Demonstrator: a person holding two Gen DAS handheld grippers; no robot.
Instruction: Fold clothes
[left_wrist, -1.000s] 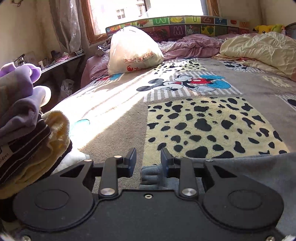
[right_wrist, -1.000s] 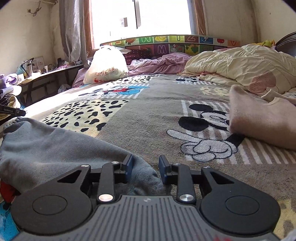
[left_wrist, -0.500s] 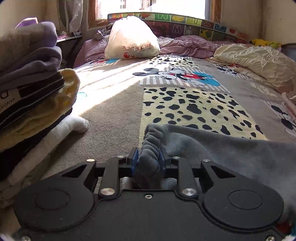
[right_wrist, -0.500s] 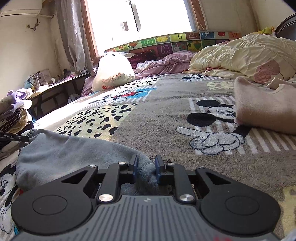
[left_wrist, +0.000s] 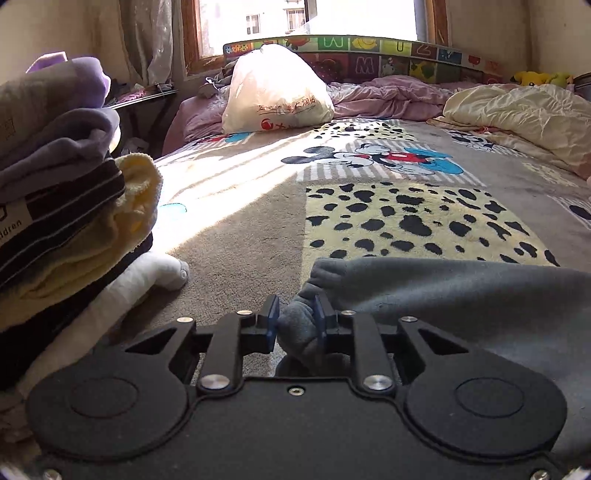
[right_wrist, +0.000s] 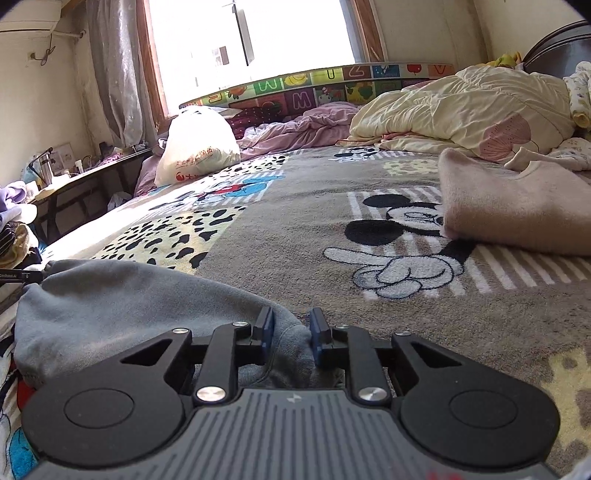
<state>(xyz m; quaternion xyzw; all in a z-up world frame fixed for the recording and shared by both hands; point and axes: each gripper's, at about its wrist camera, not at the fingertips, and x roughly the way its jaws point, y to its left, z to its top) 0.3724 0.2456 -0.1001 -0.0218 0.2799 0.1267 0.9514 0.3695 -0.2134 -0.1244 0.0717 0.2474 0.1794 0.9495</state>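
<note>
Grey garment lies on the cartoon-print blanket, spread between the 2 grippers. Left gripper pinches a bunched corner of it beside the folded clothes stack; right gripper pinches the other corner, pink sweater well apart.

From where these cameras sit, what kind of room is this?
Most likely a bedroom in a home. The view runs across a wide bed covered by a cartoon-print blanket, with a rumpled cream quilt near the window end and a stack of folded clothes at one side.
</note>
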